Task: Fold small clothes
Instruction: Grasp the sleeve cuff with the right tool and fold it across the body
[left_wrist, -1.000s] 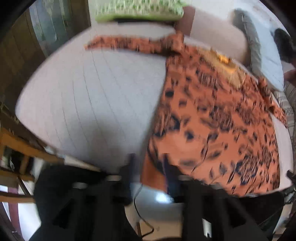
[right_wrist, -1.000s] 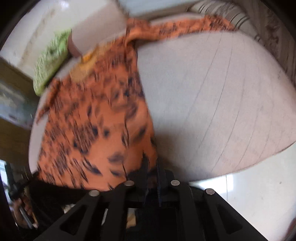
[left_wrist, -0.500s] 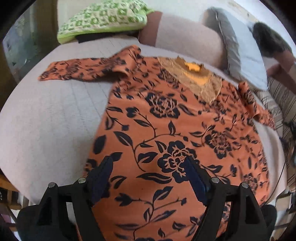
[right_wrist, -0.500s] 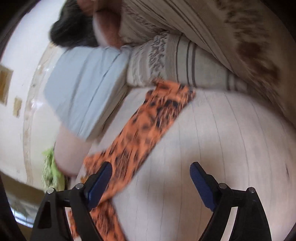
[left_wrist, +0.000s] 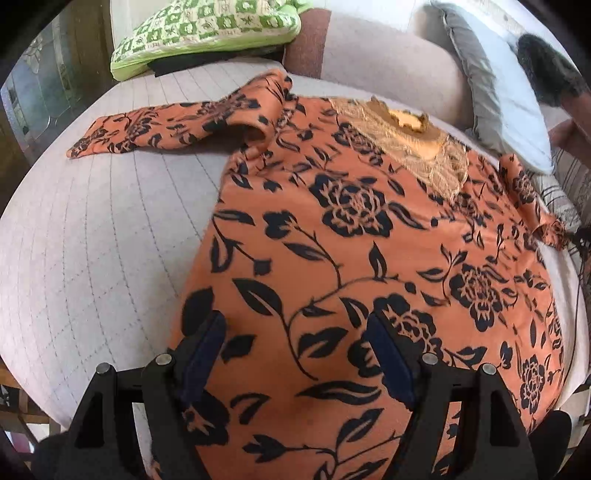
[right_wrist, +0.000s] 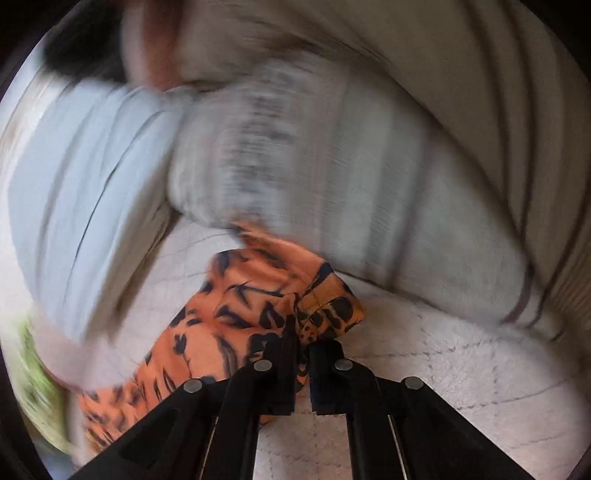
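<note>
Orange floral top (left_wrist: 332, 258): laid flat on the quilted bed (left_wrist: 92, 240), neckline toward the pillows, one sleeve (left_wrist: 166, 125) stretched out sideways. Left gripper (left_wrist: 295, 332): jaws spread wide above the hem area, nothing pinched. Right gripper (right_wrist: 301, 354): jaws just closed, pressed together on what appears, through blur, to be the cuff of the other sleeve (right_wrist: 258, 295), beside a striped cushion (right_wrist: 369, 184).
</note>
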